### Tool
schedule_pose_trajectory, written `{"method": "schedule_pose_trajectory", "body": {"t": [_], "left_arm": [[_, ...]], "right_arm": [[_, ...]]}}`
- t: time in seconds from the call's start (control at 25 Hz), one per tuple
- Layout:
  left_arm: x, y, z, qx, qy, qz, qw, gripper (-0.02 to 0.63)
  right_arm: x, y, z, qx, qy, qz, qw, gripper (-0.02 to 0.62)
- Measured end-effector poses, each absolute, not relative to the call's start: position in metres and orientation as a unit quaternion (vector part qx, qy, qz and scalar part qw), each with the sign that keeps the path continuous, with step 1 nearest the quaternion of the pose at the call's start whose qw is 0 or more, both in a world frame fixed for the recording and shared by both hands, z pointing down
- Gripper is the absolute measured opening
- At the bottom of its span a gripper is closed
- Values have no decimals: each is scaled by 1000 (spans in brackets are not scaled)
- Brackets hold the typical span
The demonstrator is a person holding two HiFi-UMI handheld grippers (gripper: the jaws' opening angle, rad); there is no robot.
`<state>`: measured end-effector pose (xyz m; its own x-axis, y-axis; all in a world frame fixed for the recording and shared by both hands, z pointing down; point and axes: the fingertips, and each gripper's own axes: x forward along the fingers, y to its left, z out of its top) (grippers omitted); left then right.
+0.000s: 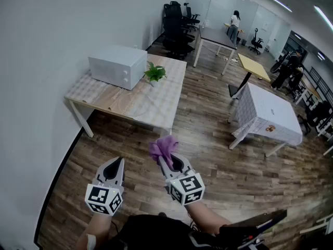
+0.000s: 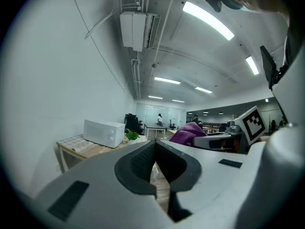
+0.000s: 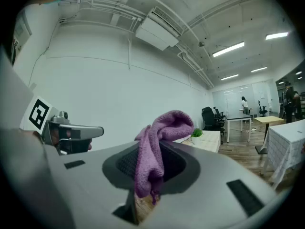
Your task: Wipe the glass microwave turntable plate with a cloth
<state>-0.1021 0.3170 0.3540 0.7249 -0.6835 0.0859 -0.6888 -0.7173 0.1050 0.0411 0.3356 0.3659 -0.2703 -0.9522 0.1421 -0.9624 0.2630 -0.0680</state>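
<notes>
A white microwave [image 1: 117, 66] stands shut on the left half of a wooden table [image 1: 151, 105] against the wall; the same microwave [image 2: 104, 132] shows small in the left gripper view. No glass plate is visible. My right gripper [image 1: 167, 159] is shut on a purple cloth [image 1: 163, 148], which bunches above its jaws; in the right gripper view the cloth [image 3: 156, 152] hangs down between the jaws. My left gripper [image 1: 115, 164] is shut with nothing in it. Both grippers hang over the wooden floor, well short of the table.
A small green plant [image 1: 155, 73] sits right of the microwave. A table with a white cover [image 1: 270, 116] stands to the right, a yellow table [image 1: 254, 66] and black office chairs [image 1: 178, 27] farther back. People stand at the far end.
</notes>
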Motion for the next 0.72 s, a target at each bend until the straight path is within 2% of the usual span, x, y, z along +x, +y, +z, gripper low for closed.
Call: {"method": "schedule_pose_trajectory", "body": {"t": [0.72], "left_arm": [[-111, 315, 363, 921, -382, 32, 73, 2]], "right_arm": [[31, 330, 373, 595, -798, 93, 29, 84]]}}
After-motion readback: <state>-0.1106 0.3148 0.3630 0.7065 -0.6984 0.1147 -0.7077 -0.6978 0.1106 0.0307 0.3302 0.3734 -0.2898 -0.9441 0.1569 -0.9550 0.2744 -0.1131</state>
